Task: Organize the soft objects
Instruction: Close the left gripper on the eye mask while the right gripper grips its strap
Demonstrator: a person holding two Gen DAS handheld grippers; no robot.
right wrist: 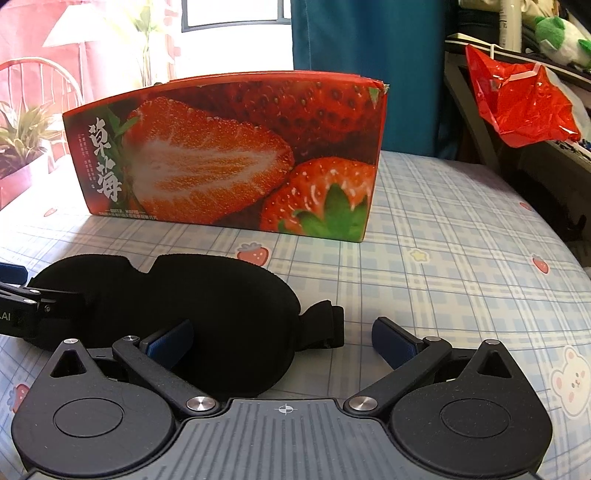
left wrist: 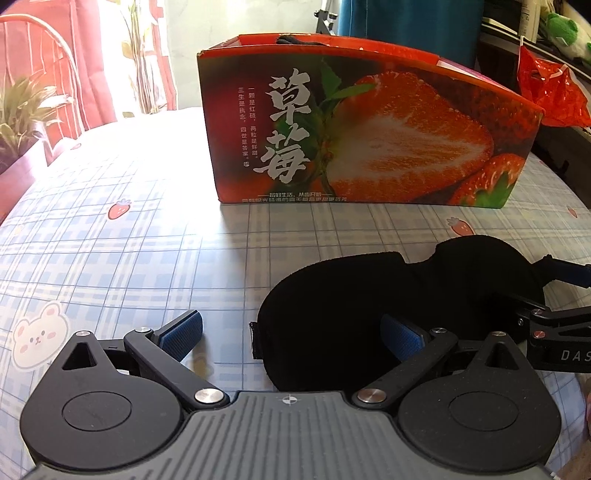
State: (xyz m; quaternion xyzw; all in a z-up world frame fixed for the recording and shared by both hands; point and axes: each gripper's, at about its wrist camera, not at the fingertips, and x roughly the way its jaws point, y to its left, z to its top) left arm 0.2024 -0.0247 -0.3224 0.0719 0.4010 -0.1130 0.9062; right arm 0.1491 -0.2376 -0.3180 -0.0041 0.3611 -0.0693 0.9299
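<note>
Right wrist view: both jaws spread wide beside eye mask (right wrist: 207, 314), strawberry box (right wrist: 229, 162) behind.

Both the left gripper (left wrist: 291, 338) and right gripper (right wrist: 282, 341) show black linkage arms, silver pivot screws, blue ribbed pads (left wrist: 183, 334), ridged grey bases; white lettering, perhaps "DAS", at right edge.

It was a lived-in home room. A table wore a pastel plaid cloth (right wrist: 461, 236) printed with strawberries and bunnies. A strawberry gift box (left wrist: 362, 136) stood on it. Behind were a red curtain (left wrist: 88, 74), a potted plant (left wrist: 26, 110), a wooden chair back (right wrist: 48, 77), a green plush toy (right wrist: 561, 33) on cluttered shelves, and a red plastic bag (right wrist: 517, 107).
</note>
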